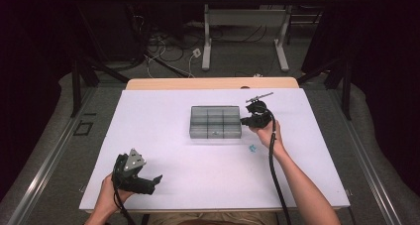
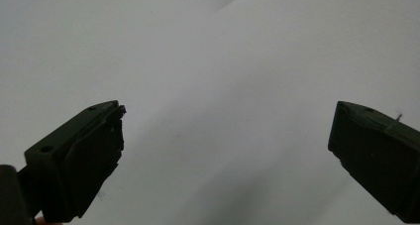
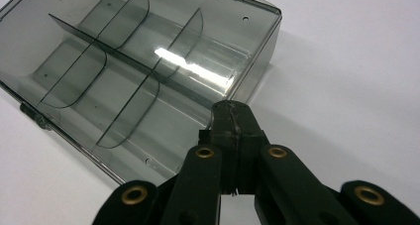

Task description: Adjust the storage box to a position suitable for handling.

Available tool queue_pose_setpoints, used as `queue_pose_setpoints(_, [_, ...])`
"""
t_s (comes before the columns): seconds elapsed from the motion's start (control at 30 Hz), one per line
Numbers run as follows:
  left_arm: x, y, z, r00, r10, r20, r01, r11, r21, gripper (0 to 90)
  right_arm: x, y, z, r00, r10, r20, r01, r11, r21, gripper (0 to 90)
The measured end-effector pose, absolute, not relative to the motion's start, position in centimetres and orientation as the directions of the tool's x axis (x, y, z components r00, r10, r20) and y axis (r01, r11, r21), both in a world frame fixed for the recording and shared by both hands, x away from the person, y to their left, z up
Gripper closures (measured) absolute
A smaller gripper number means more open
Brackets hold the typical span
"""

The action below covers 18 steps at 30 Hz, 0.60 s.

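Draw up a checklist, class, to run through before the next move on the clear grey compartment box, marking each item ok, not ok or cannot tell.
1. Clear grey plastic compartment box sits flat on the white table: ok.
2. Box compartments free of contents: ok.
3. Right gripper at the box's edge: ok.
4. Right gripper open and ready to grasp: not ok, jaws closed together.
5. Left gripper open, away from the box: ok.
6. Small blue item clear of the right hand: ok, what it is: cannot tell.

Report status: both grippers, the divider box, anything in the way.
Left gripper open, near table edge. Right gripper shut, jaws at the right edge of the divider box; box compartments look empty. Small blue bit on the white table, clear of both.
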<state>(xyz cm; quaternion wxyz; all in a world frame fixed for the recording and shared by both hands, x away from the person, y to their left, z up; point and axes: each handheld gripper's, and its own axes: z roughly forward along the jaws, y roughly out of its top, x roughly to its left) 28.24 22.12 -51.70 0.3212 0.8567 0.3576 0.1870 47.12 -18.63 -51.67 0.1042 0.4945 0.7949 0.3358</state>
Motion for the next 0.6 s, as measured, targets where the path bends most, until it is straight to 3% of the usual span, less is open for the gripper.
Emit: queue_pose_setpoints(0.6, [28.28,21.99,-51.84,0.670,0.736,0.098,0.486,-0.534,0.692,0.5,47.20,-18.21,-51.72,-0.497,0.854,0.157,0.709,0.295,0.641,90.0])
